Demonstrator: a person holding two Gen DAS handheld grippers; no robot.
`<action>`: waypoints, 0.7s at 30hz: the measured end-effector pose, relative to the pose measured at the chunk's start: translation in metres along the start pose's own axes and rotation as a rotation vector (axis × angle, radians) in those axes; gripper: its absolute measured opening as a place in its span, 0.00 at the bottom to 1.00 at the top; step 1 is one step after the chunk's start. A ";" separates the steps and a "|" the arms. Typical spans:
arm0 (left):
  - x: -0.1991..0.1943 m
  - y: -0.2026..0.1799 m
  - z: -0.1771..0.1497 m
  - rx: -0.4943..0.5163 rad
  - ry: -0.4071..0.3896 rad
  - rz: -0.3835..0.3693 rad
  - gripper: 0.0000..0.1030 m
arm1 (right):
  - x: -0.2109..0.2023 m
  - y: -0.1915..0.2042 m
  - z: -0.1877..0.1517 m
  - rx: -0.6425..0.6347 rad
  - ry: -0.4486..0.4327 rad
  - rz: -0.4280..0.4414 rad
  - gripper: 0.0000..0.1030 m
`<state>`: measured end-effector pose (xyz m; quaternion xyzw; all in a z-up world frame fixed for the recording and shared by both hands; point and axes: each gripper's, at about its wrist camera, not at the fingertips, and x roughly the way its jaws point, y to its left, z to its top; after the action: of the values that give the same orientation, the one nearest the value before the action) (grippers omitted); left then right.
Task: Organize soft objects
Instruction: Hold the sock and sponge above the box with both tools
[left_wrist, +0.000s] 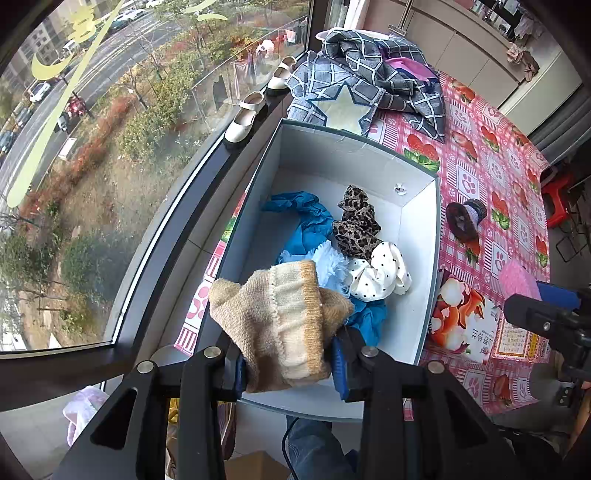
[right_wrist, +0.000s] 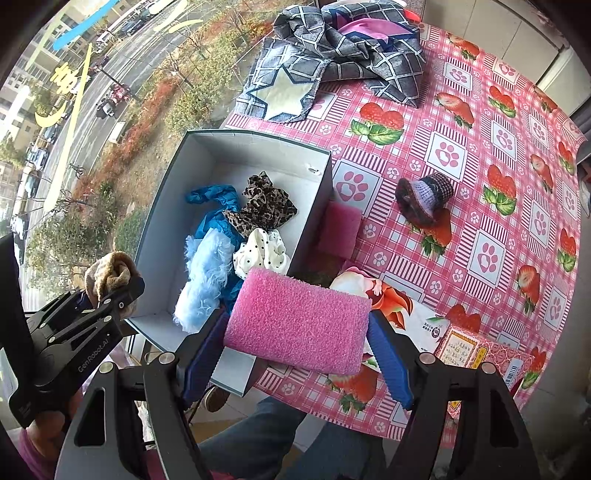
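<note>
Pink sponge (right_wrist: 297, 325), strawberry-print tablecloth (right_wrist: 480, 206), window (left_wrist: 92, 166)

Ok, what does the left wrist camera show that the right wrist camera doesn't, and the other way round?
Only the left wrist view: two cream shoes on the window sill, and the left gripper head-on, shut on the tan knit sock.

Only the right wrist view: the right gripper shut on the pink sponge, plus a second, darker pink sponge beside the box.

Both: the grey box of soft items, the checked cloth, the small knit hat, the strawberry tablecloth.
</note>
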<state>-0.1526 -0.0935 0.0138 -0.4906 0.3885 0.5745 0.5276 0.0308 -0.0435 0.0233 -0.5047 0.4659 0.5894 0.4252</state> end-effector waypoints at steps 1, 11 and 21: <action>0.000 0.000 0.001 0.000 0.000 0.000 0.37 | 0.000 0.000 0.001 0.000 0.001 0.000 0.74; 0.004 -0.003 0.001 0.001 0.011 -0.002 0.37 | 0.004 -0.002 0.001 0.001 0.014 0.002 0.74; 0.007 -0.006 0.003 0.008 0.029 -0.004 0.37 | 0.007 -0.002 0.000 -0.005 0.028 0.003 0.74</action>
<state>-0.1463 -0.0886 0.0081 -0.4975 0.3972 0.5647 0.5251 0.0314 -0.0425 0.0165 -0.5134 0.4712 0.5839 0.4166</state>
